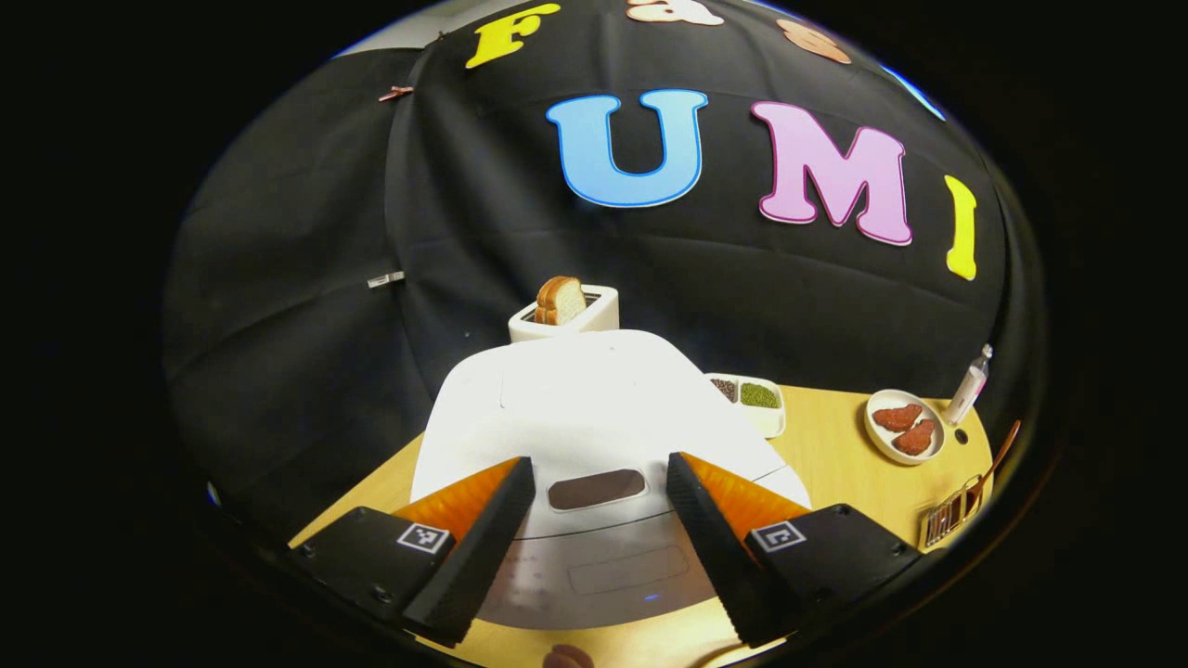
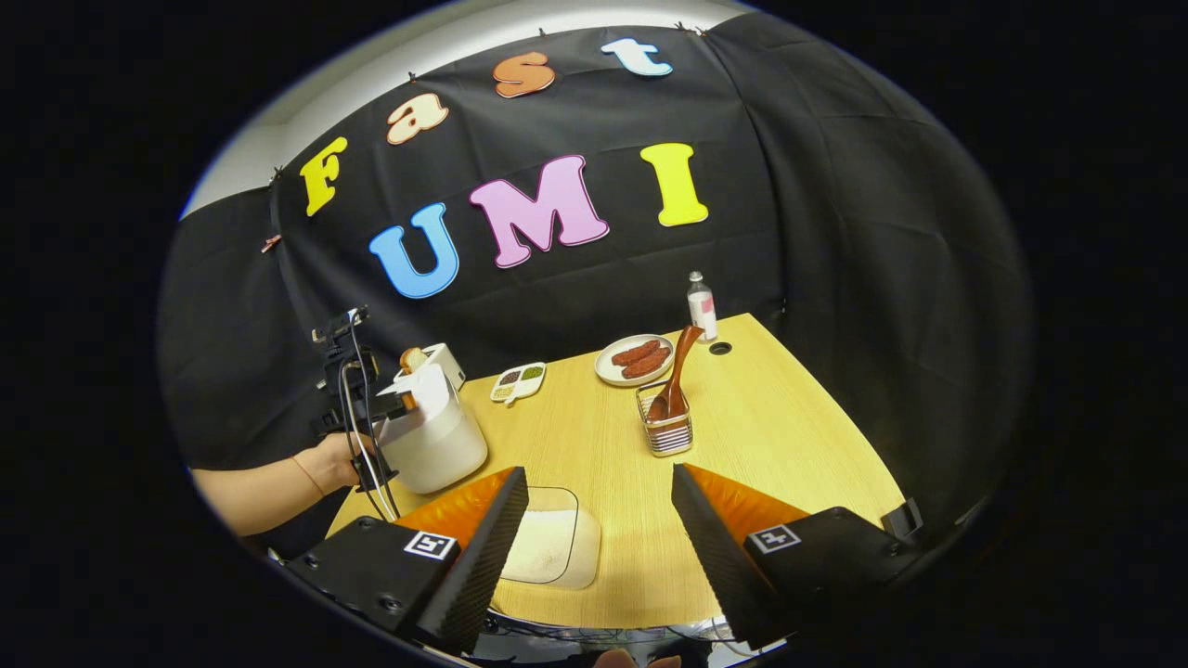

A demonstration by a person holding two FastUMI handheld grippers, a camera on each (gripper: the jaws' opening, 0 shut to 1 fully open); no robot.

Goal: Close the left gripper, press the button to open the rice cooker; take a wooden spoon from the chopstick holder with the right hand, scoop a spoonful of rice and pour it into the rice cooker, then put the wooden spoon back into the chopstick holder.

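In the left gripper view, the left gripper (image 1: 599, 520) hangs just above the front of the white rice cooker (image 1: 594, 408), its fingers spread wide with nothing between them. The dark oval button (image 1: 596, 489) on the closed lid lies in the gap between the two fingers. Behind the cooker stands a white toaster (image 1: 580, 320) with a slice of bread (image 1: 561, 300) sticking up from it. To the right sit a divided dish of beans (image 1: 754, 401), a plate of meat pieces (image 1: 905, 427) and a small bottle (image 1: 968, 383).

In the right gripper view, the right gripper (image 2: 599, 524) is also wide open and empty, poised over the wooden table (image 2: 798, 436). Just ahead of it lies a shallow white tray (image 2: 552, 547) holding what looks like rice, though the glare makes that hard to confirm. Farther on, the wire chopstick holder (image 2: 665, 431) stands upright with the wooden spoon (image 2: 677, 376) leaning in it, handle up. At the left edge a hand (image 2: 339, 464) grips the other gripper beside the rice cooker.
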